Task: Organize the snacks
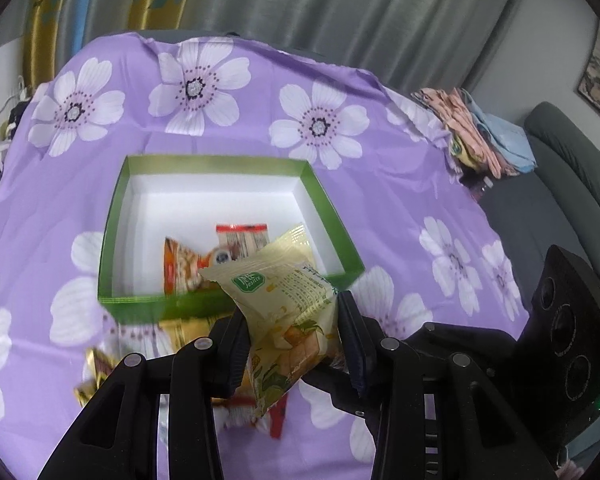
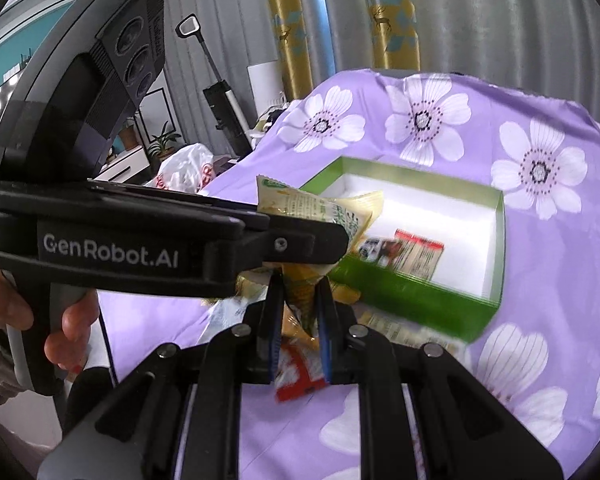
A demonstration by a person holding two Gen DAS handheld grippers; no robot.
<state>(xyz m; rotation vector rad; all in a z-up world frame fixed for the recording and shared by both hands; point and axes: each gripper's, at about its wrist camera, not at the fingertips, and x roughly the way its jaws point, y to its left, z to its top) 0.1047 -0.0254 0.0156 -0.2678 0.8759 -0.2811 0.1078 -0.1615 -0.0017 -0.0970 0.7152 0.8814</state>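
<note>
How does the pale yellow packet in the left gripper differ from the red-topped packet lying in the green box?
The pale yellow packet is pinched in the left gripper and raised over the green box at its near wall; the red-topped packet lies flat on the box's white floor. The yellow one looks puffy and crumpled, the red-topped one flat. Both are sealed snack wrappers.

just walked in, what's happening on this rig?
A person is sorting snacks into a green box on a purple floral cloth. The left hand-held gripper clamps a pale yellow snack packet near the box; the right hand-held gripper pinches a yellow-orange packet. Two packets already lie inside, and more loose ones wait on the cloth in front of it.
</note>
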